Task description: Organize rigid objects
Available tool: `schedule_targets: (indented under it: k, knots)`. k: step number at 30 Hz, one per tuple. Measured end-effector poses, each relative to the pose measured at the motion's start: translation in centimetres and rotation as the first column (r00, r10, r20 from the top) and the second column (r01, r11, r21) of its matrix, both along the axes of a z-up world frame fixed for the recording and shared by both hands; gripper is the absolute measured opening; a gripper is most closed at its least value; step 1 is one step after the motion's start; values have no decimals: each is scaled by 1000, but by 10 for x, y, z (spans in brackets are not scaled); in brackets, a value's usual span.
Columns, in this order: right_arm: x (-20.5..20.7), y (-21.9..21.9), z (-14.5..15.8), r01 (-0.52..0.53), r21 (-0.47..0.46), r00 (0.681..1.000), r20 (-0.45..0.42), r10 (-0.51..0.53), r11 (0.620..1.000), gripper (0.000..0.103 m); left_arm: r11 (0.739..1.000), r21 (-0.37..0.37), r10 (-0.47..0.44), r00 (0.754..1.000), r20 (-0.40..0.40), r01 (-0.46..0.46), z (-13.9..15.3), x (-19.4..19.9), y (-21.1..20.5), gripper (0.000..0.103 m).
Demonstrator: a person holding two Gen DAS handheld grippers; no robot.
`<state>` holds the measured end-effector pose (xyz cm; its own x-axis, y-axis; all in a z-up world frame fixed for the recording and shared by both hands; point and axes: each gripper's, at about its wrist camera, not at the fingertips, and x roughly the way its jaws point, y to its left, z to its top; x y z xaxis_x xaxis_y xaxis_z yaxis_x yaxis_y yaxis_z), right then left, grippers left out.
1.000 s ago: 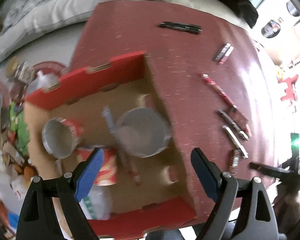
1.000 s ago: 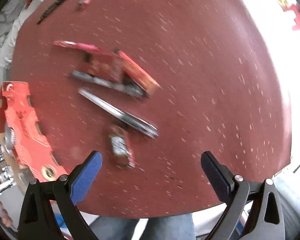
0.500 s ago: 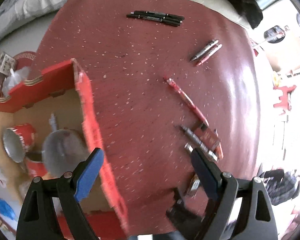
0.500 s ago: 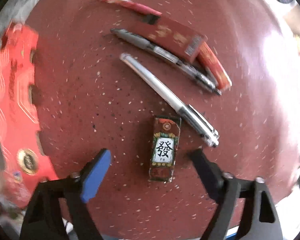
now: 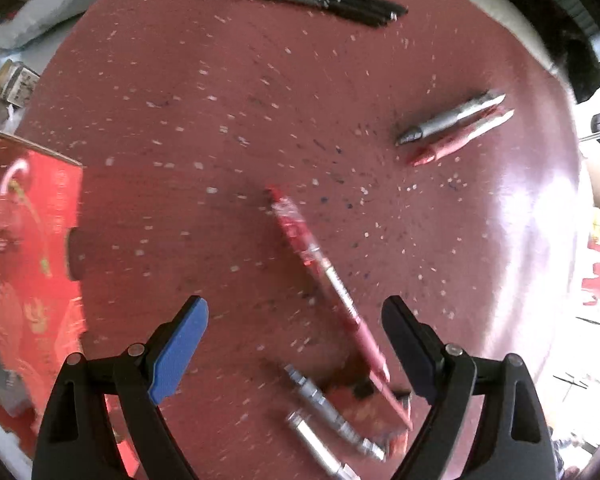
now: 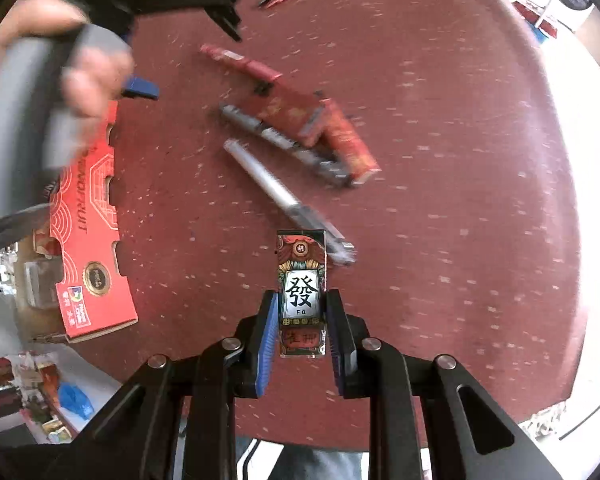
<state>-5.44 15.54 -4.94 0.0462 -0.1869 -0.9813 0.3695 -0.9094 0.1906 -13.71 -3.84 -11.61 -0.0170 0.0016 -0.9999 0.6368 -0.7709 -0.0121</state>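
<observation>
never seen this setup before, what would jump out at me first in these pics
The right claw is closed on a small box with a big black Chinese character on its white label, low in the middle of the right wrist view. Beyond it, pens lie scattered on the speckled red table, with a red cardboard box at the left edge. In the left wrist view, the left claw hangs open over a red pen.

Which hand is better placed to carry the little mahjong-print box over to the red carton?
Right. Its tongs are already closed on the mahjong-print box, while the left tongs hang open above the red pen, holding nothing.
</observation>
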Motion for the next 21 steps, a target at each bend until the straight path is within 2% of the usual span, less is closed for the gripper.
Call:
schedule_targets:
  k: [2, 3, 7, 9, 10, 11, 12, 15, 18, 21]
  knots:
    - [-4, 13, 4, 11, -2, 1000, 8, -11, 1000, 25, 1000, -11, 24, 999, 28, -24, -11, -3, 7, 95]
    - [-7, 19, 6, 15, -2, 1000, 10, -15, 1000, 25, 999, -24, 45, 999, 15, -45, -13, -3, 9, 98]
    - [-15, 34, 11, 22, -6, 1000, 14, -21, 1000, 25, 997, -33, 76, 997, 5, -76, -17, -8, 18, 97]
    - [-20, 40, 13, 31, -15, 999, 15, -31, 999, 25, 998, -28, 60, 998, -3, -60, -15, -9, 22, 82]
    - [-19, 47, 13, 40, -21, 999, 14, -39, 999, 25, 999, -37, 38, 999, -15, -39, -12, -8, 24, 63]
    - [-22, 51, 16, 50, -29, 999, 11, -50, 998, 25, 999, -42, 1, 1000, -27, -2, -8, -8, 27, 49]
    - [-26, 54, 19, 58, -34, 998, 6, -58, 998, 25, 998, -46, -33, 999, -28, 32, -6, -8, 29, 19]
    - [-24, 59, 27, 90, -55, 996, -11, -91, 994, 25, 993, 46, -107, 993, -51, 109, -9, -2, 27, 11]
    - [-30, 77, 33, 129, -83, 991, -12, -131, 988, 25, 979, 59, -192, 978, -75, 197, -4, 10, 26, 11]
    - [-17, 74, 32, 161, -98, 986, -15, -163, 982, 25, 957, 54, -278, 954, -112, 285, 9, 26, 26, 11]
